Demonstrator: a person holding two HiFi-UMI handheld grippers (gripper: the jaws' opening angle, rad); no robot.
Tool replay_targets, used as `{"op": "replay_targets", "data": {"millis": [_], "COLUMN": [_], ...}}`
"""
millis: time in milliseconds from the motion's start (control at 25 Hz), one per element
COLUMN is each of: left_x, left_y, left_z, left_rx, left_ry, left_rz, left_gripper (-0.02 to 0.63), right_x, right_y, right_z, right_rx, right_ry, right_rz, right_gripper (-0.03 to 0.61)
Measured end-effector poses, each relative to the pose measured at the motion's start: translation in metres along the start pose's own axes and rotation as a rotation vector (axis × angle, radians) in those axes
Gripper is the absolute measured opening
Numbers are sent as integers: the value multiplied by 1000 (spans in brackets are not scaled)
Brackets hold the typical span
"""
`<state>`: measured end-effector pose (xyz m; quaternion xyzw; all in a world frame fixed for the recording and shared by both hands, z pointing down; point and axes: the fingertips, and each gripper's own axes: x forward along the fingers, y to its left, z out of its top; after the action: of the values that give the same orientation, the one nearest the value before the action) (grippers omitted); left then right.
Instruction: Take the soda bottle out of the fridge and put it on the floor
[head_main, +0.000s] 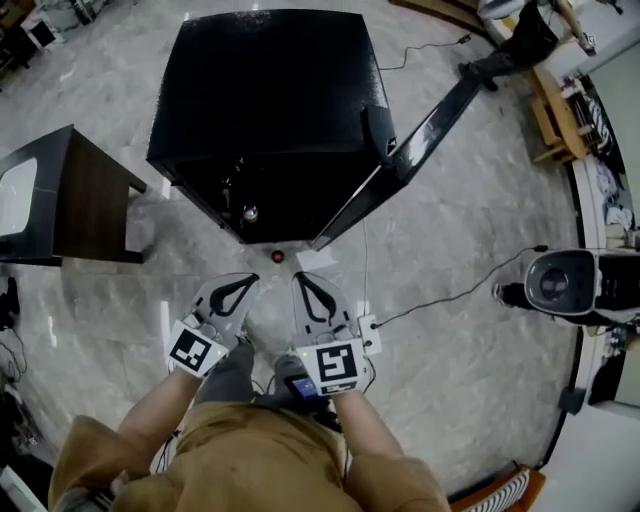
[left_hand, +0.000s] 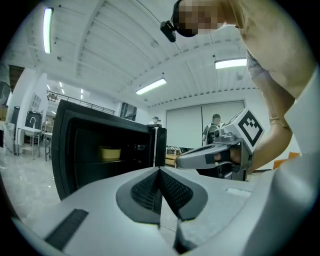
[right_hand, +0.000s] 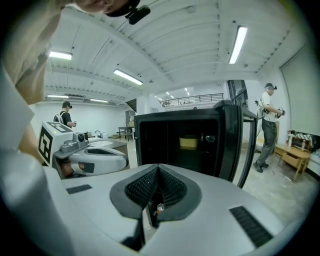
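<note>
A black mini fridge (head_main: 265, 100) stands on the floor with its door (head_main: 415, 150) swung open to the right. On the floor just in front of it a small red cap shows from above, the soda bottle (head_main: 277, 256). It shows again, tiny, through the slit under my right gripper's jaws as the bottle (right_hand: 160, 207). My left gripper (head_main: 240, 287) and right gripper (head_main: 303, 285) hover side by side, apart from the bottle and nearer to me. Both are shut and empty. The left gripper (left_hand: 160, 172) and right gripper (right_hand: 158, 170) face the open fridge.
Inside the fridge a yellow container (right_hand: 188, 143) sits on a shelf beside a shiny round object (head_main: 250, 212). A dark side table (head_main: 75, 195) stands at the left. A cable (head_main: 450, 295) runs to a white round appliance (head_main: 560, 282) at the right. A person (right_hand: 267, 127) stands beyond the door.
</note>
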<state>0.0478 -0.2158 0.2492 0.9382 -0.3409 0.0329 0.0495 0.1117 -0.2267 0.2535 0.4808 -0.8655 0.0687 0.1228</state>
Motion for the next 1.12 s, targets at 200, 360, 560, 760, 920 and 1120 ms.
{"op": "replay_targets", "data": {"millis": [200,360,560,760,920,1120], "left_x": [-16,-30,-49,-67,-86,-104], "left_y": [10,22,32,34,30,23], "left_z": [46,79,110,139,165,188], "left_rx": [34,62,83,118,129,126], "left_ry": [-49,-93,-120,-160,-210,-273], "left_rz": [25,56,110,145,178,210], "left_gripper": [0,2,1,1,2,0], "right_x": [-15,-22,-45,-65,-81,-105], "right_y": [2,1,2,-2,-2,-6], "right_z": [49,90,133,152,167,180], "right_rx": [28,32,29,27,6,22], "right_ry": [-83,-159,-226,-274,-319,-350], "right_rz": [-17,-34,-49,-52,-47,-77], "right_gripper": [0,0,0,0,0,0]}}
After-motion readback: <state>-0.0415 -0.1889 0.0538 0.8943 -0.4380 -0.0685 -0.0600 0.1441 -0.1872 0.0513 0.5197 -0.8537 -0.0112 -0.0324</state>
